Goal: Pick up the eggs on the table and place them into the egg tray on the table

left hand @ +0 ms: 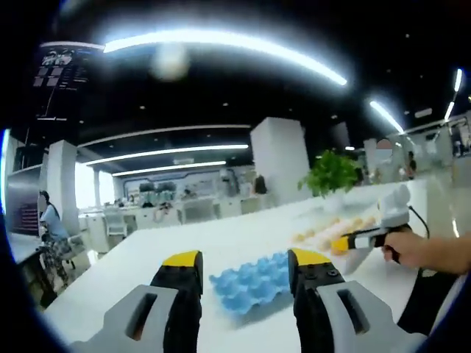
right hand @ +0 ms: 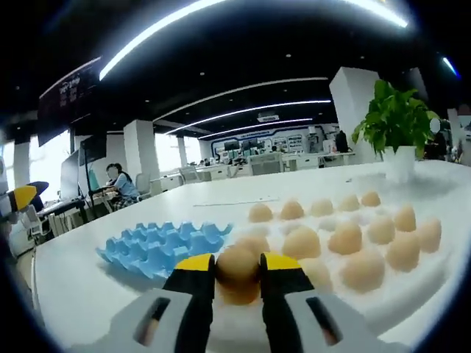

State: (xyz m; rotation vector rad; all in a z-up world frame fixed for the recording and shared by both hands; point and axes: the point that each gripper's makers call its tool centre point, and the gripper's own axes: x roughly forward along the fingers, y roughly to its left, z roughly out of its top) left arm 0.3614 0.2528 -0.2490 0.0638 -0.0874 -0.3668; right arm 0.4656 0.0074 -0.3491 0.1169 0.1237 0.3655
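Standing at the far edge of the white worktop [right hand: 88, 287], a green leafy plant in a white pot [right hand: 396, 125] is seen beyond the eggs, and a seated person [right hand: 119, 185] is visible at a desk in the office behind. No obstacle is seen between the eggs and the blue moulded egg tray [right hand: 162, 246], which lies empty on the worktop to the left of them. In the right gripper view, the right gripper [right hand: 237, 273] is closed on one pale brown egg [right hand: 236, 266], which is pinched between the yellow-tipped fingers [right hand: 195, 265]. The remaining loose tan eggs [right hand: 346, 239] are grouped just beyond and to the right, apparently on a pale sheet, though this is blurred. In the left gripper view, the left gripper [left hand: 243, 266] is held wide apart with nothing between its fingers, the tray showing beyond the gap. The right gripper is also seen there at the right, held by a hand [left hand: 412, 248].
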